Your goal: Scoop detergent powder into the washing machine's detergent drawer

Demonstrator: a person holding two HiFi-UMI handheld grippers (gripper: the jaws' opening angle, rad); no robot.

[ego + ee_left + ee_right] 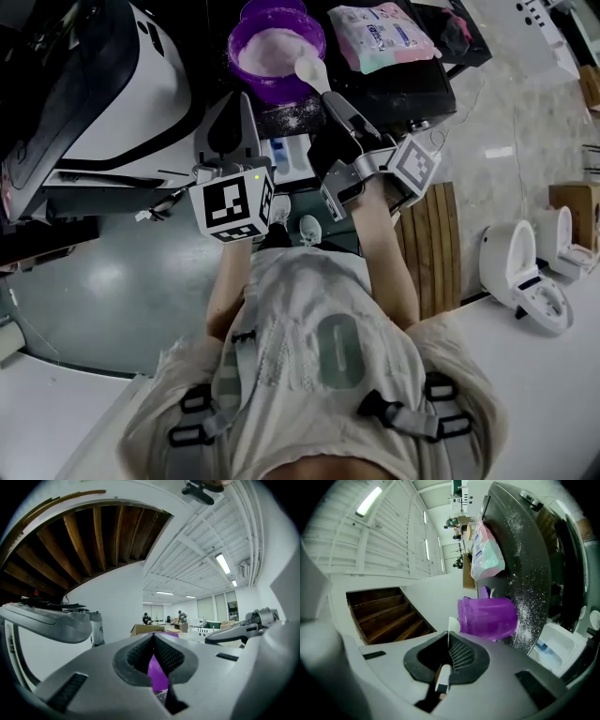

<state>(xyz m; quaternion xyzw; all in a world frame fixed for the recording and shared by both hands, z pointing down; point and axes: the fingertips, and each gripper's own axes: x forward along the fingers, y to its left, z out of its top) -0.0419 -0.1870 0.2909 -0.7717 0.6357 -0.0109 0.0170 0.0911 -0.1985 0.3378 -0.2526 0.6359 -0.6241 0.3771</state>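
**Spoon at the tub, drawer waiting**

The right tool was clamped on the handle of a white spoon. Its bowl sat at the lower right rim of the purple tub, at the upper middle of the head view. Pale powder filled the tub. Whether the spoon was loaded could not be told.

The left tool had its jaws drawn together, just below and left of the tub. In its own view purple showed through the slit between them, but nothing was plainly pinched there.

The detergent drawer stood pulled out below the tub, between the two tools, and showed white and blue inside. No powder could be made out in it. White grains were scattered on the dark top under the tub, near a bag at the upper right.

By my reading the job was at the scooping stage. The drawer was open and the spoon was at the powder, so carrying a spoonful down and tipping it in remained
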